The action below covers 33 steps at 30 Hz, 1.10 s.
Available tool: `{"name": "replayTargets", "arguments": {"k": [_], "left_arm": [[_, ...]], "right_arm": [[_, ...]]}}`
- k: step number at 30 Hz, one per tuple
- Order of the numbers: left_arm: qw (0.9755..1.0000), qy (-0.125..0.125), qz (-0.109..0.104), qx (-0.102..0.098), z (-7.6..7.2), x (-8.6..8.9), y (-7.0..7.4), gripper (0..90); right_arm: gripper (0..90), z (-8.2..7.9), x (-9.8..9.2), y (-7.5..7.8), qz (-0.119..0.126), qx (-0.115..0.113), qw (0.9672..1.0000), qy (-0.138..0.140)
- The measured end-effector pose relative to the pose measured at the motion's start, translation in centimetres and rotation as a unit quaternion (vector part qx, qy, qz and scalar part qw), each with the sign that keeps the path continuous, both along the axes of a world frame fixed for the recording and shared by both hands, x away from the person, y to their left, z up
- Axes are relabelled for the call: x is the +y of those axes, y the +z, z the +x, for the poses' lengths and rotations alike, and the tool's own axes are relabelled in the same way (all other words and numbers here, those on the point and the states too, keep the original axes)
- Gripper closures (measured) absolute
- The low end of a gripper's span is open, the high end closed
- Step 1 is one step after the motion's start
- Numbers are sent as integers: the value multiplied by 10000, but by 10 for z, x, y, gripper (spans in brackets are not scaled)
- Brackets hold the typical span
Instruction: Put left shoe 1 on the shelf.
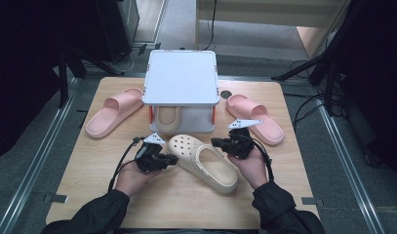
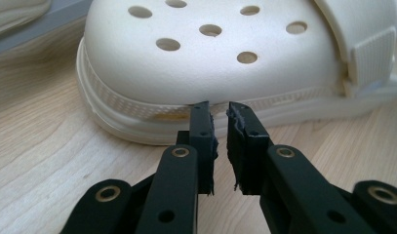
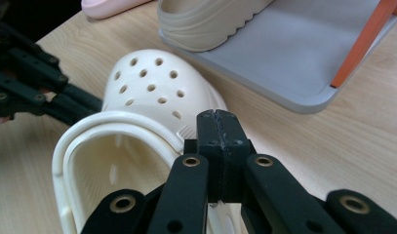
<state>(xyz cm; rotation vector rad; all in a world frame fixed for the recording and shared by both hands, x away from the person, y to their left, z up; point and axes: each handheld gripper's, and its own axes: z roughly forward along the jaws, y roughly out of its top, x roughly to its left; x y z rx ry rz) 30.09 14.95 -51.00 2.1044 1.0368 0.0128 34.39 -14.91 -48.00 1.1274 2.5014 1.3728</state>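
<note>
1. The cream foam clog lies on the wooden table, in front of the grey two-level shoe rack, between the two grippers. Its toe with the round holes points toward the rack and a little to the left.
2. I judge the clog light and a bit soft: the foam bends under pressure but returns. Its surface looks smooth, so a thin pinch may slip. It is not fragile.
3. Good places to take hold, in my opinion, are the rim of the foot opening or the heel strap, where thin jaws can close on an edge. The round toe is too wide.
4. The left gripper has its jaws apart by a narrow gap. Nothing is between them; the tips are at the sole edge of the toe, touching it or nearly.
5. The right gripper is clenched, pads pressed together on nothing, just beside the rim of the opening.
6. A second cream shoe stands on the lower shelf, and two pink slides lie at the sides.
</note>
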Motion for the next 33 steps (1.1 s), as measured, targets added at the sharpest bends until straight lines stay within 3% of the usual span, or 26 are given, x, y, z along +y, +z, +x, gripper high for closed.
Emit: {"name": "replayTargets", "arguments": {"k": [19,25,27,31,32,33], "left_arm": [[10000,-61,26,44,27,-16,0,818],[9998,-20,-121,186,35,-17,-1,816],[9998,-63,-85,194,37,-18,-1,815],[9998,-61,-53,177,39,-18,1,763],[9997,37,-190,156,40,-12,6,741],[9997,37,-190,156,40,-12,6,742]], "right_arm": [[900,-35,-9,0,-49,44,9998,-191],[900,-47,-3,-1,-188,-111,9995,-219],[900,-48,-4,-2,-201,-109,9995,-234],[824,-48,-7,-2,-269,-91,9992,-298],[809,-47,-8,-1,-271,-96,9990,-330],[809,-47,-8,-1,-271,-96,9990,-330]]}}
